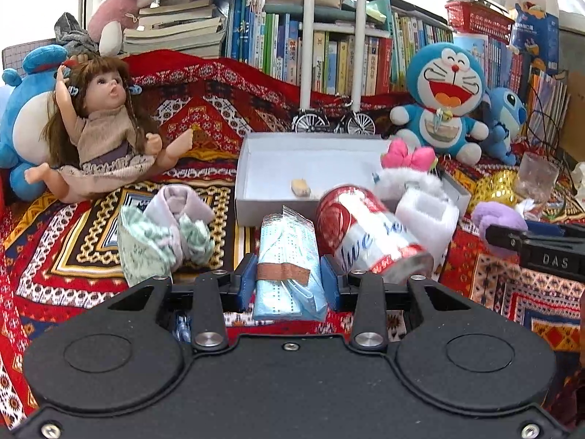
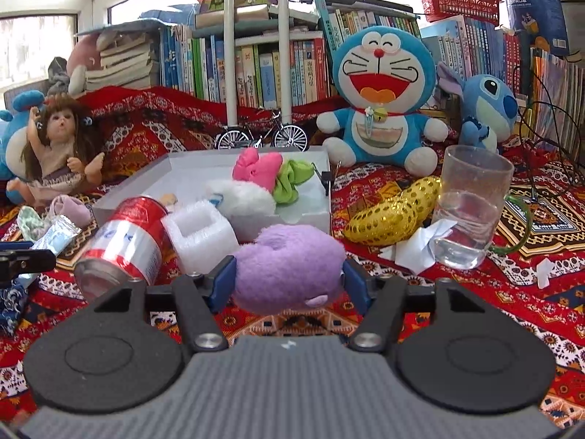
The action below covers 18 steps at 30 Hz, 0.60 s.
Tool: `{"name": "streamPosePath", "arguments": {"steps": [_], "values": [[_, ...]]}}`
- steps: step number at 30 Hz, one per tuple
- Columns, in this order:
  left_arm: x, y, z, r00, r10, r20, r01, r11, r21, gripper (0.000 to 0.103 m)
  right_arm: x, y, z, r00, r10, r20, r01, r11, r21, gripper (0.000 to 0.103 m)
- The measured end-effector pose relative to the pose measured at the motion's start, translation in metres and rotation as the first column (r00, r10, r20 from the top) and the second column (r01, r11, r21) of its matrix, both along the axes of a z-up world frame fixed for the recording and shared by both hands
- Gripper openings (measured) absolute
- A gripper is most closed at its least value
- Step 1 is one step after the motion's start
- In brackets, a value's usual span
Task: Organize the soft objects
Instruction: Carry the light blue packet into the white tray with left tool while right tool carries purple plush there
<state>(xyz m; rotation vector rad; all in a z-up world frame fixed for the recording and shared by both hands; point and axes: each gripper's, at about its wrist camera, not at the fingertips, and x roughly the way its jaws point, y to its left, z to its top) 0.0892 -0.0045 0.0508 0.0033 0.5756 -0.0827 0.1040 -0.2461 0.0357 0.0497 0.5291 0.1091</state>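
Observation:
My left gripper is shut on a blue pack of face masks in clear plastic, held just in front of the white box. My right gripper is shut on a purple plush toy, just in front of the same white box. In the box lie a white plush with a pink bow, a green cloth and a small yellowish piece. A folded green-and-pink cloth lies left of the mask pack.
A red-and-white can lies tipped beside a white foam block. A glass cup, gold sequin plush and paper scraps sit right. A doll, Doraemon plush, Stitch plush, toy bicycle and books stand behind.

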Motion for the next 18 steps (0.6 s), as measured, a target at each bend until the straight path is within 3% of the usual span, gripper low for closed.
{"name": "streamPosePath", "arguments": {"steps": [5, 18], "values": [[0.014, 0.002, 0.012, 1.000, -0.004, 0.008, 0.004, 1.000, -0.010, 0.036, 0.002, -0.001, 0.006, 1.000, 0.007, 0.004, -0.007, 1.000, 0.008, 0.066], [0.085, 0.007, 0.044, 1.000, 0.005, 0.008, -0.004, 0.992, -0.124, 0.036, 0.038, -0.010, 0.032, 1.000, 0.004, 0.012, -0.005, 0.999, 0.054, 0.066]]}}
